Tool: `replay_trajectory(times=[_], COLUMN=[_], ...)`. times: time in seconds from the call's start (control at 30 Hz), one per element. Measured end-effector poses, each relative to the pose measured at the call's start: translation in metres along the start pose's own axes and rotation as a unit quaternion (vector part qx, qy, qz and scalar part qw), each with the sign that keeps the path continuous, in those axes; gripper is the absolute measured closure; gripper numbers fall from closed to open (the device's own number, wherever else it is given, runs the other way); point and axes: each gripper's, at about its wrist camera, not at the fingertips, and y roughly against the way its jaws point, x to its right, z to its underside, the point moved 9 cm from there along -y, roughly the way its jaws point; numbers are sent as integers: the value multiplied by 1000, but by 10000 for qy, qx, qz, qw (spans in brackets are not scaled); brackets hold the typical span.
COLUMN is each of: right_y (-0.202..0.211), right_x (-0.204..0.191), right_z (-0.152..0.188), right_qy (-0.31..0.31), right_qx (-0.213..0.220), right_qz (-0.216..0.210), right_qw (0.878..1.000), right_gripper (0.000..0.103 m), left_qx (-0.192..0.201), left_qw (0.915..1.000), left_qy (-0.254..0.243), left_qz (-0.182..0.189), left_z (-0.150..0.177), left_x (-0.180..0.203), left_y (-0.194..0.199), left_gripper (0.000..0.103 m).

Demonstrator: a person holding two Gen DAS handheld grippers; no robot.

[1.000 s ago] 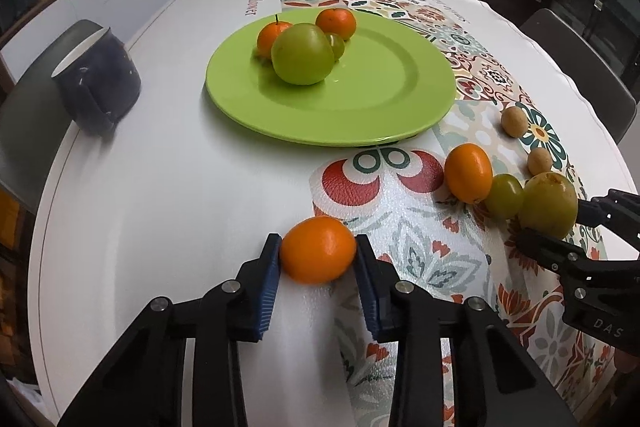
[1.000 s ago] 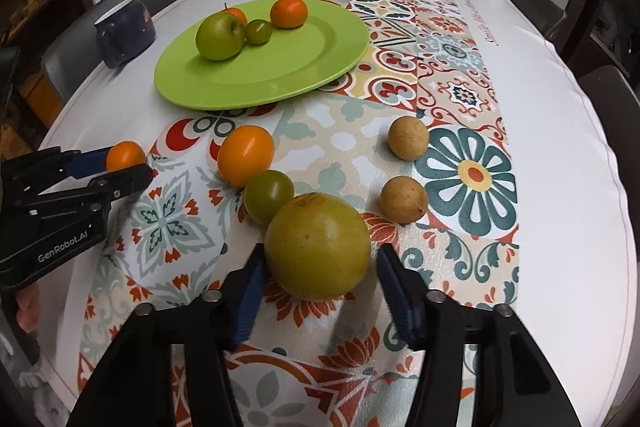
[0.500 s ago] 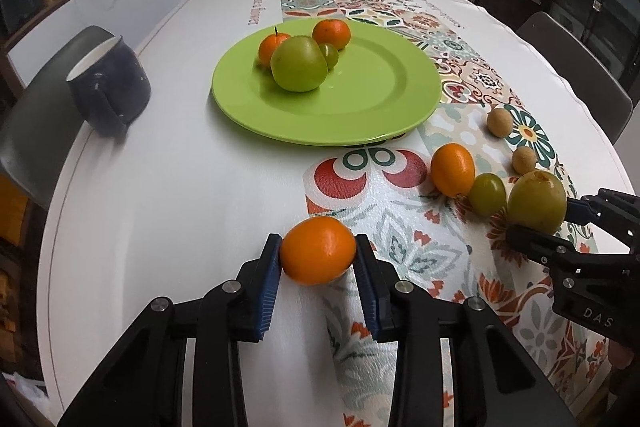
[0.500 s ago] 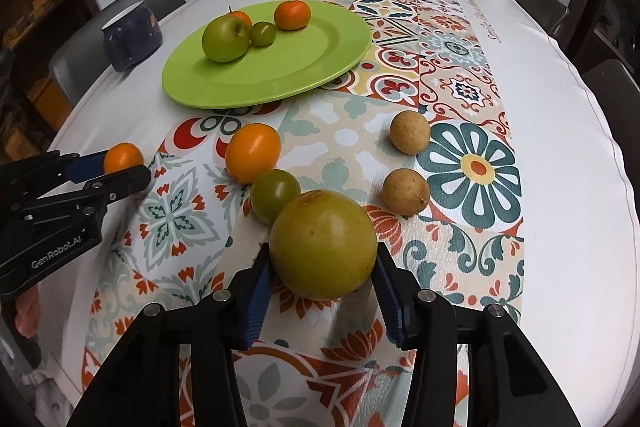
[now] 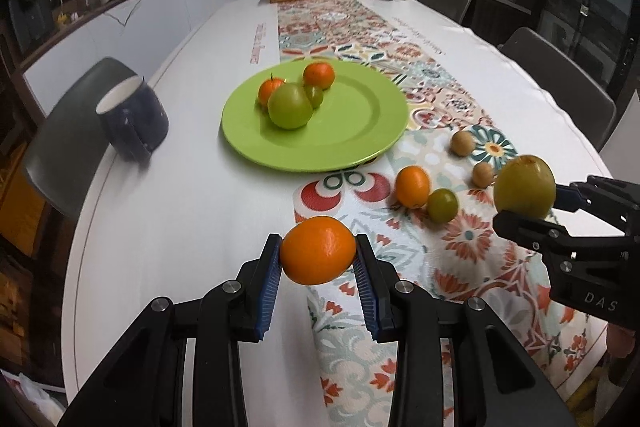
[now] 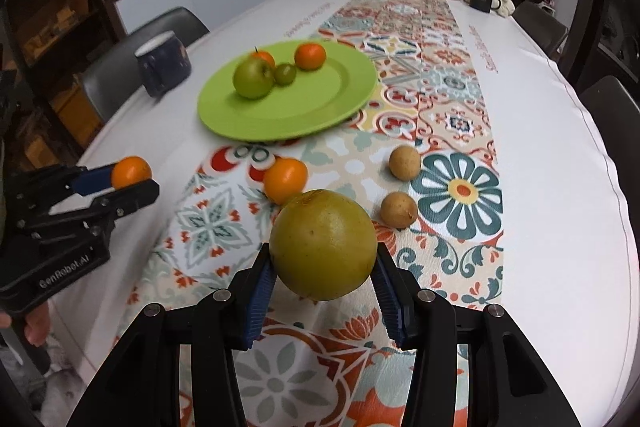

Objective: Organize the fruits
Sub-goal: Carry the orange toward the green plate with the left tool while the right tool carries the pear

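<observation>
Right now both grippers hang short of the green plate, the left gripper clamping an orange, the right gripper pinching a big yellow-green fruit; that round, heavy one could slip from the pads and roll

glossy green plate; matt patterned cloth runner
</observation>
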Motion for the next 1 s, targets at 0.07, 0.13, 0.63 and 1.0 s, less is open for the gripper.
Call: replay_trajectory(times=[0.07,0.13,0.63,1.0], right_y=[10,17,42,27], right_x=[-2,-3,1,0], right_z=[-6,-12,-73,-113], right_qy=[22,55,251,531], right_qx=[149,265,837,827], right_qz=[-59,-101,-283,-418], right_qw=[9999,9996,9958,9943], right_gripper=[55,55,55,55], left_qx=[71,198,844,911], left_qw=[10000,9998,9961,9958], left_qy=[-19,-51,-244,-116], left_qz=[15,20,-68,-7], left_z=[-4,-10,-67,-102], left_x=[3,6,14,8], left_y=[7,16,40,19], left_gripper=[68,68,68,68])
